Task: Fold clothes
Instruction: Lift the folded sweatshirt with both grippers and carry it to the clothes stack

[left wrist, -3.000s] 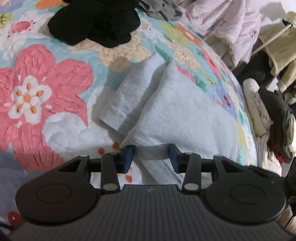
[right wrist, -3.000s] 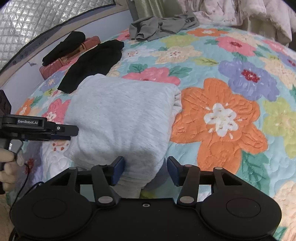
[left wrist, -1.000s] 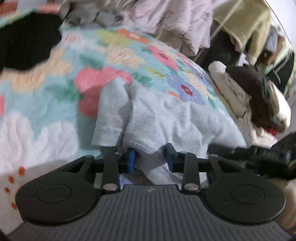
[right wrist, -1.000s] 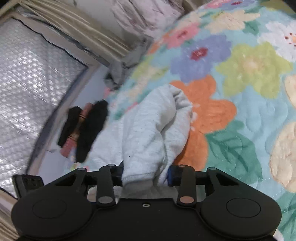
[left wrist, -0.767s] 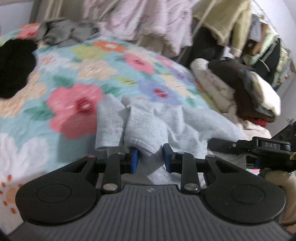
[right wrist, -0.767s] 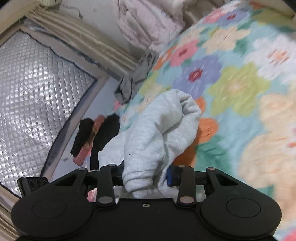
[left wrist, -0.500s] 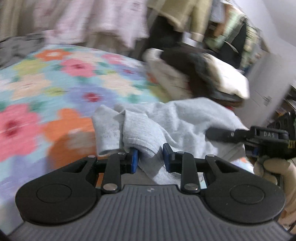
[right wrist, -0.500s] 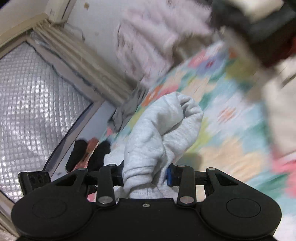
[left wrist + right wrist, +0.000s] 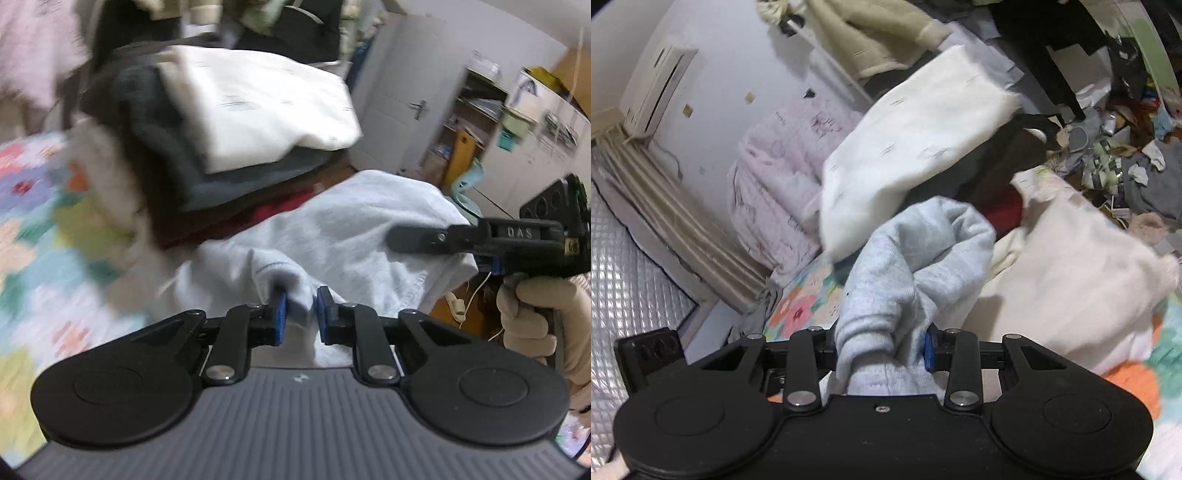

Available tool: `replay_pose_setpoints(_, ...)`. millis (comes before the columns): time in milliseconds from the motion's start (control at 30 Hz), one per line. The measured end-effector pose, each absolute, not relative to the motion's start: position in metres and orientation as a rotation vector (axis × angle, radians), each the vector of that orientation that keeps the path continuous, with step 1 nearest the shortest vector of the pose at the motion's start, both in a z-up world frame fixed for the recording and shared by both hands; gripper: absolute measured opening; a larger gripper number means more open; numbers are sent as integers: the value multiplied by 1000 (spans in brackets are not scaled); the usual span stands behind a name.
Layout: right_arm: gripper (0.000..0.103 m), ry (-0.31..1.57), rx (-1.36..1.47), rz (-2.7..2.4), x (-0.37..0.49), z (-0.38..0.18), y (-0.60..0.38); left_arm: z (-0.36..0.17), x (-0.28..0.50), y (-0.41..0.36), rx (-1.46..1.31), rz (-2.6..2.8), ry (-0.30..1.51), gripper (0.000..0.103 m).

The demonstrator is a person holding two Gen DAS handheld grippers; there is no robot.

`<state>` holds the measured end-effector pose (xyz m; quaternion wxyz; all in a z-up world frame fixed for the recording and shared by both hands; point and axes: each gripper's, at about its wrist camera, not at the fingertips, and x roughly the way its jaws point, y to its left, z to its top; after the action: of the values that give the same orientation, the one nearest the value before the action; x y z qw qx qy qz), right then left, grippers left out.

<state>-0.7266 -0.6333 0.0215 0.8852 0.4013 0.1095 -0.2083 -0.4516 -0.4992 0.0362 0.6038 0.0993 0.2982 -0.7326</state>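
Both grippers hold the folded light grey garment point(image 9: 343, 236) in the air above the floral quilt point(image 9: 33, 236). My left gripper point(image 9: 300, 314) is shut on a bunched fold of it. My right gripper point(image 9: 882, 347) is shut on its other end point(image 9: 912, 266), and shows in the left wrist view point(image 9: 480, 236) at the right, held by a gloved hand point(image 9: 535, 314). Just beyond the garment is a stack of folded clothes point(image 9: 236, 122) with a white piece point(image 9: 916, 147) on top and dark ones under it.
A cream fleece bundle point(image 9: 1071, 273) lies by the stack. Pink bedding point(image 9: 783, 177) is heaped at the wall. The floor point(image 9: 1123, 147) beyond the bed is littered. A white door point(image 9: 402, 110) and shelves point(image 9: 476, 107) stand behind.
Both grippers closed on the grey garment, lifted it off the quilt and swung it right, from the middle of the bed toward the stack of folded clothes, now close in front.
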Motion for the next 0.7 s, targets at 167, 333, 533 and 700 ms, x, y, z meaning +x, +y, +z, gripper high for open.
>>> replay_pose_setpoints(167, 42, 272, 829, -473, -735, 2, -665, 1, -472, -524, 212, -1581, 822, 16)
replay_pose_setpoints(333, 43, 244, 875, -480, -741, -19, -669, -29, -446, -497, 55, -1453, 1022, 34)
replay_pose_setpoints(533, 42, 194, 861, -438, -732, -13, -673, -33, -431, -483, -31, -1470, 1071, 41)
replay_pose_setpoints(700, 41, 115, 685, -355, -737, 22, -662, -25, -447, -491, -51, -1522, 987, 37)
